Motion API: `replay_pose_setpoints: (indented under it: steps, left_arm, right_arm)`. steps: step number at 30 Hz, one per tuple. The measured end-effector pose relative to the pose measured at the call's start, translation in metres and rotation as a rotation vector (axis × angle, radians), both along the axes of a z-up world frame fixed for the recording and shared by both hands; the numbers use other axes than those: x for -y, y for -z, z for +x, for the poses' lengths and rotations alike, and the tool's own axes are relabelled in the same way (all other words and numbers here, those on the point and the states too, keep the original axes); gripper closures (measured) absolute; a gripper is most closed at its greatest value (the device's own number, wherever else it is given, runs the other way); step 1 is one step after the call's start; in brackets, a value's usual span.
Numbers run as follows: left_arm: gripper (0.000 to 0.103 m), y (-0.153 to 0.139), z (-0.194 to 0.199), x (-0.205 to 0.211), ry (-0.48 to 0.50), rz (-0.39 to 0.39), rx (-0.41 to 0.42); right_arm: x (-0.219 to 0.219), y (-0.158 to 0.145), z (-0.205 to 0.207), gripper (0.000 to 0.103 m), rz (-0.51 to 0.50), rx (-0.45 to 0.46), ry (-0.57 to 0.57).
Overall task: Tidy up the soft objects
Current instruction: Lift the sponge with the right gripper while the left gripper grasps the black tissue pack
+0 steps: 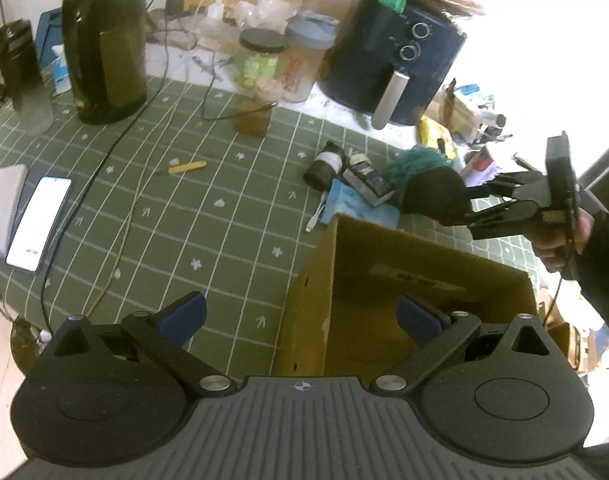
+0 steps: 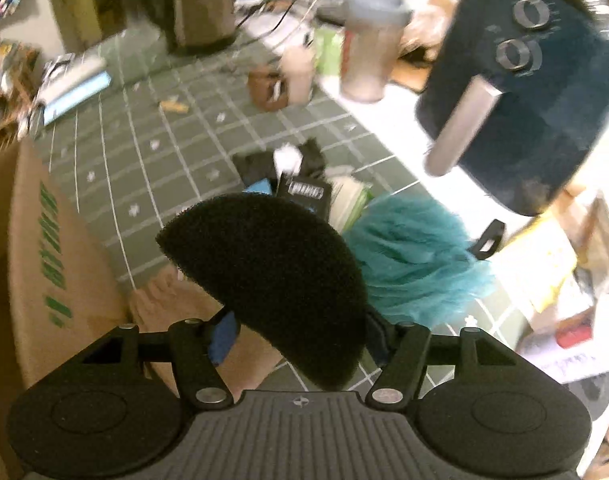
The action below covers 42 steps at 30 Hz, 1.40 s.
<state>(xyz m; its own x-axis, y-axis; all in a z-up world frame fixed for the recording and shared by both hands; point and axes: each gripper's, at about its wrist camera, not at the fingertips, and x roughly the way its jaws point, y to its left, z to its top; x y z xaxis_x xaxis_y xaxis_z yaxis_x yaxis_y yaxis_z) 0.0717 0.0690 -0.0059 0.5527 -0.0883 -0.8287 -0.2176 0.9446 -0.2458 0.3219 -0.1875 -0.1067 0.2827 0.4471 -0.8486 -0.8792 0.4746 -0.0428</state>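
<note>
My right gripper (image 2: 300, 336) is shut on a black foam sponge (image 2: 272, 276), a half-round pad lifted off the table. From the left wrist view that same sponge (image 1: 434, 196) hangs just beyond the far rim of an open cardboard box (image 1: 384, 288), with the right gripper (image 1: 470, 202) pinching it from the right. A fluffy teal duster (image 2: 412, 256) lies on the green checked cloth right behind the sponge, and the teal duster (image 1: 420, 160) shows above it in the left view. My left gripper (image 1: 300, 316) stands open over the box's near left corner, nothing between its blue pads.
A dark air fryer (image 1: 392, 64) stands at the back right, a black kettle (image 1: 104, 48) at the back left. A phone (image 1: 38, 224), cables, jars (image 1: 260, 56) and small bottles (image 1: 324, 164) litter the cloth. A blue cloth (image 1: 360, 204) lies beside the box.
</note>
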Motion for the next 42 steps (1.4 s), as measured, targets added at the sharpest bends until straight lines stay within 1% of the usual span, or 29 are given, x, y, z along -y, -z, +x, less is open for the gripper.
replay_pose_setpoints:
  steps: [5,11,16,24,28,30,32,35,39,42]
  left_arm:
    - [0.0,-0.002,0.008,0.0,0.037,0.031,0.011]
    - [0.0,-0.002,0.018,-0.005,0.094,0.026,0.03]
    - [0.0,0.001,0.033,-0.006,0.138,0.056,0.033]
    - [0.0,0.005,0.058,-0.011,0.22,0.047,0.089]
    - [0.0,0.007,0.078,-0.006,0.309,0.054,0.119]
    - [0.0,0.008,0.089,-0.003,0.354,0.043,0.14]
    - [0.0,0.01,0.099,0.001,0.391,0.027,0.164]
    - [0.0,0.015,0.116,0.008,0.444,0.03,0.18]
    - [0.0,0.027,0.14,0.021,0.535,0.07,0.2]
    - [0.0,0.043,0.16,0.029,0.594,0.105,0.19]
  right_arm:
    - [0.019,-0.029,-0.011,0.037,0.073,0.032,0.113]
    - [0.044,-0.06,-0.034,0.037,0.125,0.052,0.238]
    - [0.062,-0.074,-0.061,0.036,0.152,0.049,0.349]
    - [0.088,-0.08,-0.108,0.036,0.201,0.023,0.539]
    - [0.099,-0.083,-0.129,0.036,0.225,0.014,0.617]
    - [0.105,-0.084,-0.137,0.036,0.237,0.008,0.653]
    - [0.109,-0.084,-0.142,0.036,0.248,-0.002,0.684]
    - [0.114,-0.083,-0.148,0.036,0.256,-0.01,0.72]
    - [0.12,-0.082,-0.152,0.036,0.278,-0.032,0.765]
    - [0.121,-0.081,-0.153,0.036,0.282,-0.045,0.782]
